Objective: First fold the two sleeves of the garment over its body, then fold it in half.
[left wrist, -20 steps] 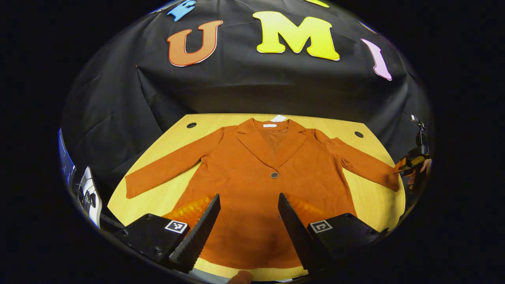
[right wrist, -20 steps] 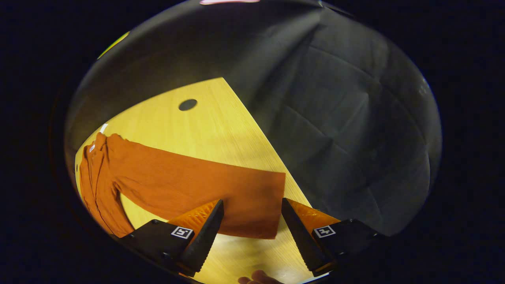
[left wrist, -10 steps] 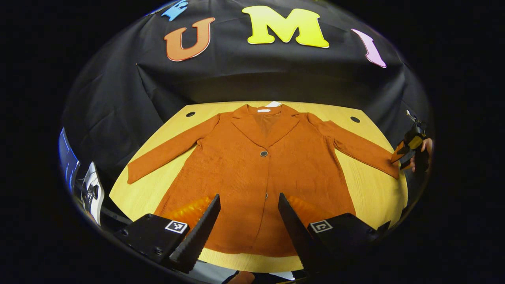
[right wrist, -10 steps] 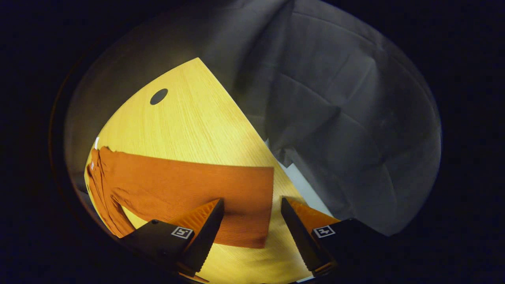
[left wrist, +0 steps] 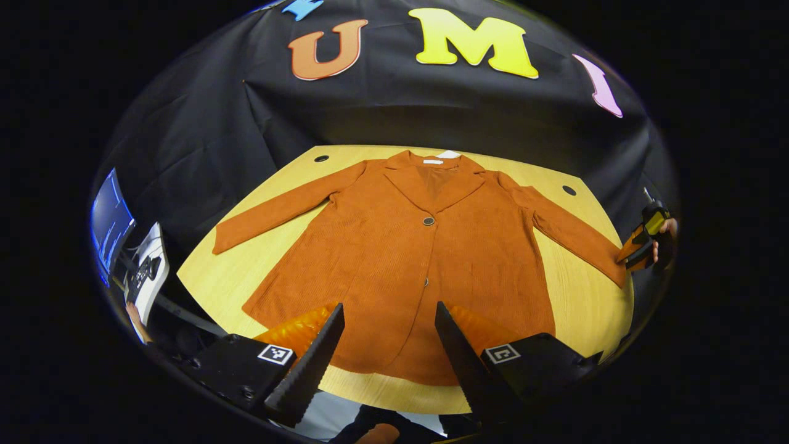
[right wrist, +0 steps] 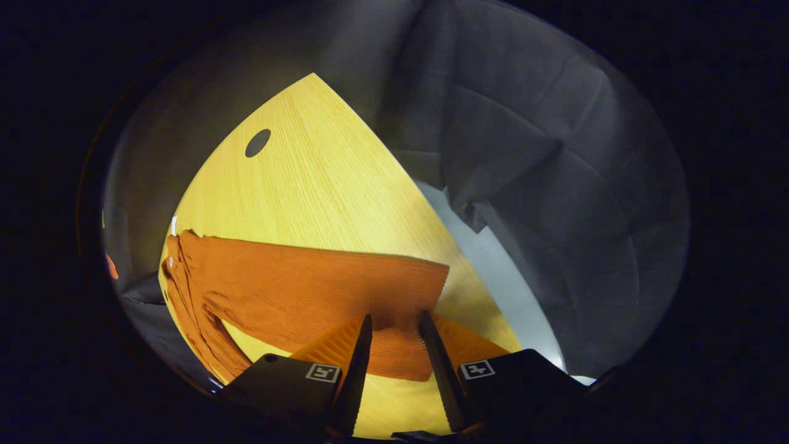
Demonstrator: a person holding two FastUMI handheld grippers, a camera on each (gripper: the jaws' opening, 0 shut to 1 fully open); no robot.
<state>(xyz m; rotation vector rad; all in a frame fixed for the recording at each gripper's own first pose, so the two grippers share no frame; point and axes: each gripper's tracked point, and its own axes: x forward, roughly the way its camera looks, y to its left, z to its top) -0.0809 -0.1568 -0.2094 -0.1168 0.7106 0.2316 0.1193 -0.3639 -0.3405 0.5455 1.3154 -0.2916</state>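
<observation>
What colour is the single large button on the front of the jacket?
Dark brown, on the rust-orange jacket; the round button shows best in the left gripper view.

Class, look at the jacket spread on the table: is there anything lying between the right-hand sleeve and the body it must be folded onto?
Nothing visible: the sleeve lies flat, the jacket front is bare, and the right claw is already at the cuff.

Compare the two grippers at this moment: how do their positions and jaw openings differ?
The left gripper hangs wide open over the jacket's hem, touching nothing. The right gripper has narrower jaws straddling the cuff of the right sleeve; whether they pinch it is unclear. Both point at the same orange jacket, lying flat on the wooden table.
</observation>
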